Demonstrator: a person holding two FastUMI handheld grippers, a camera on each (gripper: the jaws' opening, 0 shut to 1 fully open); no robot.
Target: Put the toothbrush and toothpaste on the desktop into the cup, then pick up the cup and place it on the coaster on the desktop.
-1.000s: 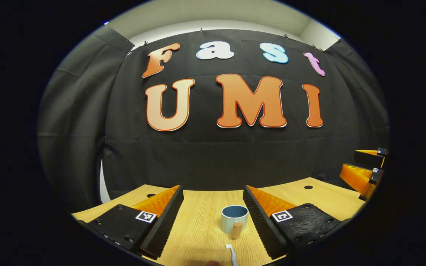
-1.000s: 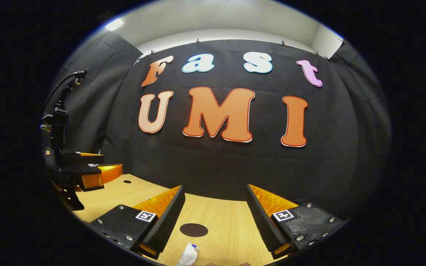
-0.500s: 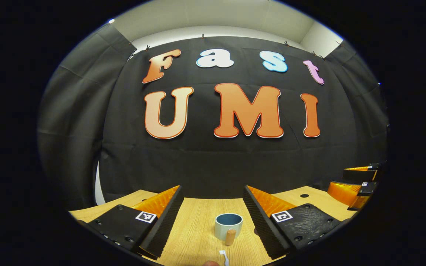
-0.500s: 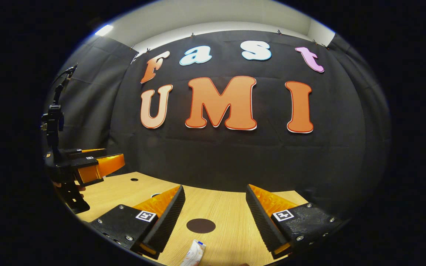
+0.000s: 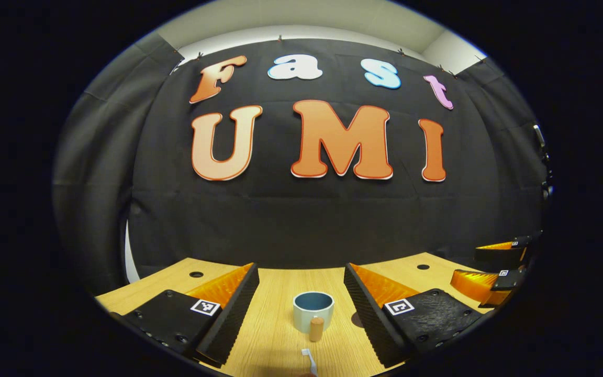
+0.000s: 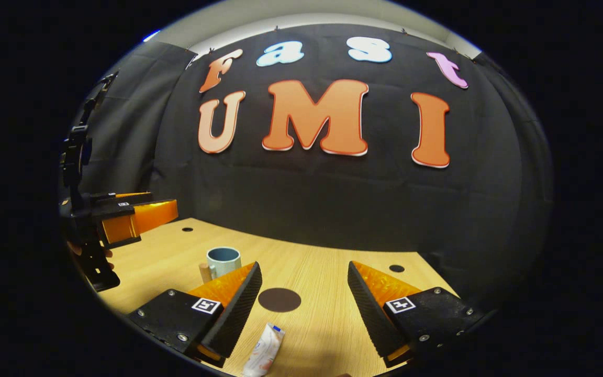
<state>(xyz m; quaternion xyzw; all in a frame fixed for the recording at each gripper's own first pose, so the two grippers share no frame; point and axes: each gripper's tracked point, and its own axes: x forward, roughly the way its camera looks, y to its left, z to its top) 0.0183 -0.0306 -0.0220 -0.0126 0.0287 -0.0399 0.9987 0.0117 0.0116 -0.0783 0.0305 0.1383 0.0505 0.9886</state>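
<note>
A pale cup with a blue inside and a wooden handle stands upright on the wooden desktop, ahead of my open left gripper. A white toothbrush lies just in front of the cup, its head pointing at it. In the right gripper view the toothpaste tube lies flat near my open right gripper, close to its left finger. Beyond the tube sits a dark round coaster. The cup stands farther left. Nothing is between either gripper's fingers.
The other gripper and a hand holding it hover at the far left above the desktop; from the left gripper view the right gripper sits at the far right. Small round holes mark the desktop. Black cloth walls the back.
Both views have shifted. The right gripper has tilted down, so the cup, coaster and more of the toothpaste tube now show. In the left gripper view the cup and toothbrush slid leftward.
</note>
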